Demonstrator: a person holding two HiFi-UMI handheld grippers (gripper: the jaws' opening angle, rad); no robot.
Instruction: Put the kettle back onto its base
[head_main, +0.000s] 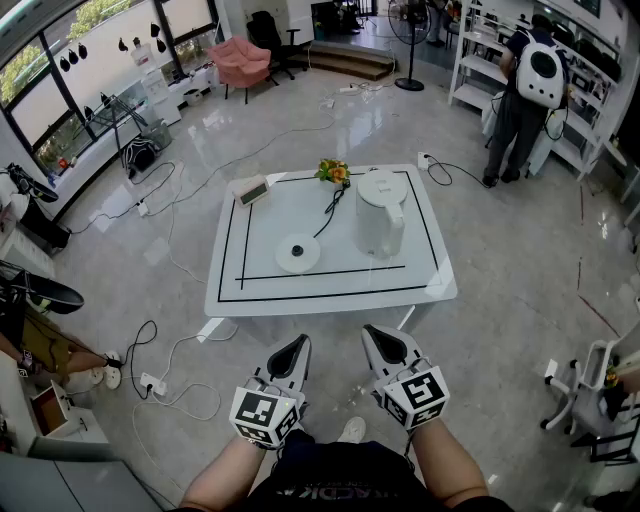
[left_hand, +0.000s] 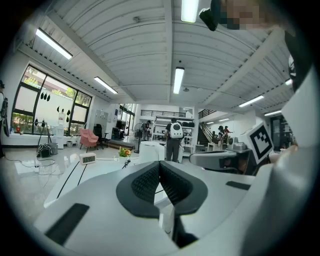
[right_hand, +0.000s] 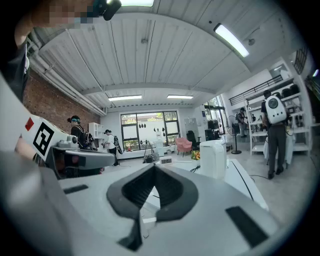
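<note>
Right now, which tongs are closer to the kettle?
Right. The right tongs sit short of the table, almost in line with the kettle; the left tongs are farther left, in line with the base.

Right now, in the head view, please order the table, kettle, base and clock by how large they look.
Largest to smallest:
table
kettle
base
clock
The base and clock look close in size.

A white table (head_main: 432, 285) carries 1 small clock (head_main: 250, 190) near its far left corner and a flower bunch (head_main: 333, 171) at the far edge. Beyond stand a pink armchair (head_main: 240, 60) and 1 person (head_main: 522, 100) facing shelves (head_main: 478, 50).
</note>
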